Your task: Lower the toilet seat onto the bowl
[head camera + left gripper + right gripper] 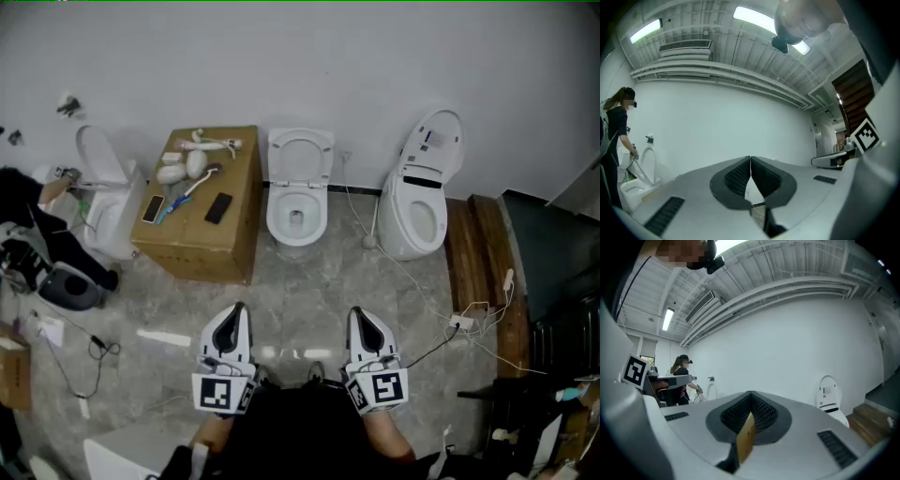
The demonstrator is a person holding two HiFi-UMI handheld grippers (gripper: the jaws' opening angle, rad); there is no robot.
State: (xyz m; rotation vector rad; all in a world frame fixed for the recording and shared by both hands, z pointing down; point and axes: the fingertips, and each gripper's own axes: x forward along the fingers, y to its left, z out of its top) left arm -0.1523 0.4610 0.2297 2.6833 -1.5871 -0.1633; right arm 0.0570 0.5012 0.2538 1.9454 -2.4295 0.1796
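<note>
Left tongs (pixel 235 311): jaws together, pads meeting at the tips, nothing between them. Held level over the floor, at the lower left of the head view.
Right tongs (pixel 360 315): jaws together. A yellow tag (pixel 746 436) stands at the rear base of the pads; whether it is clamped cannot be told.
Toilet seat (pixel 300 155): raised, standing upright against the white wall (pixel 309 66), on the middle toilet, well apart from both tongs.
Bowl (pixel 277 223): open and uncovered below the raised seat, directly ahead and between the two tongs.
Right-hand toilet (pixel 420 192): lid upright, angled towards the corner, just beside a wooden platform (pixel 476 251).
Cardboard box (pixel 204 234): on the floor just left of the middle toilet. Its top carries white objects, a black phone (pixel 218 208) and a second handset.
Left-hand toilet (pixel 105 192): lid up, beside the box. A person (pixel 614 140) in dark clothing stands at it.
Floor (pixel 309 281): grey stone tile, with white cables (pixel 412 272) running from the toilets towards the platform.
</note>
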